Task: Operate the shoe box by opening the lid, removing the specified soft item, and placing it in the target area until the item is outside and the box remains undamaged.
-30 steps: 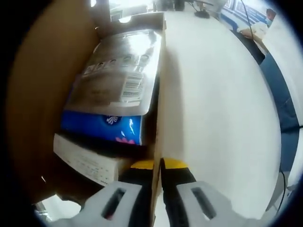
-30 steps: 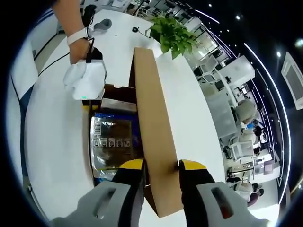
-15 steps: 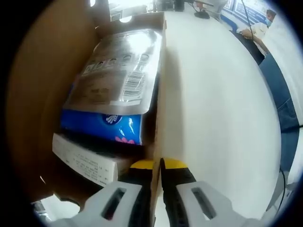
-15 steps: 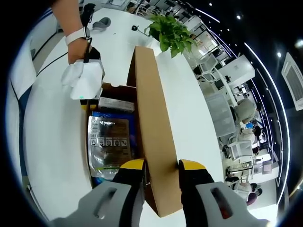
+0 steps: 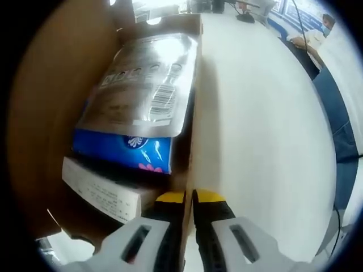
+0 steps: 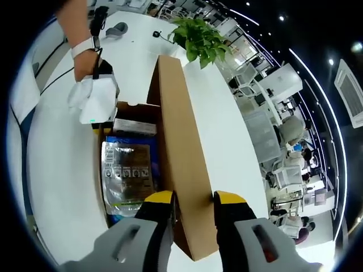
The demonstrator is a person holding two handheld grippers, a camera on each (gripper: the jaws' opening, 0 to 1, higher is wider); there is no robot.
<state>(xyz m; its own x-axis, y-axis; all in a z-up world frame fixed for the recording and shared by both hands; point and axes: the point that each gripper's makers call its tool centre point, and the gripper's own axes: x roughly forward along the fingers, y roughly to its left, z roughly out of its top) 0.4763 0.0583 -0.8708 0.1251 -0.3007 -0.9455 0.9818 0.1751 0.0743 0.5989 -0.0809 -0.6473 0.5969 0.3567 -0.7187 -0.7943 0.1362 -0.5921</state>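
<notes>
Lid raised on edge, clamped between jaws of right tool; left tool pinched shut on shoe box near wall. Silver pouch lying flat inside box atop blue soft pack, long axis along box length, straight ahead of left tool. Bare tabletop open beside box wall for setting down.

Both tools clamped on the shoe box, one at each end.

The left tool has its yellow-tipped jaws pressed nearly together over the thin side wall of the shoe box. The right tool grips the raised lid of the box, jaws set wider, one on each face. Beyond the box's far end, a hand with a wristband holds the left tool.
</notes>
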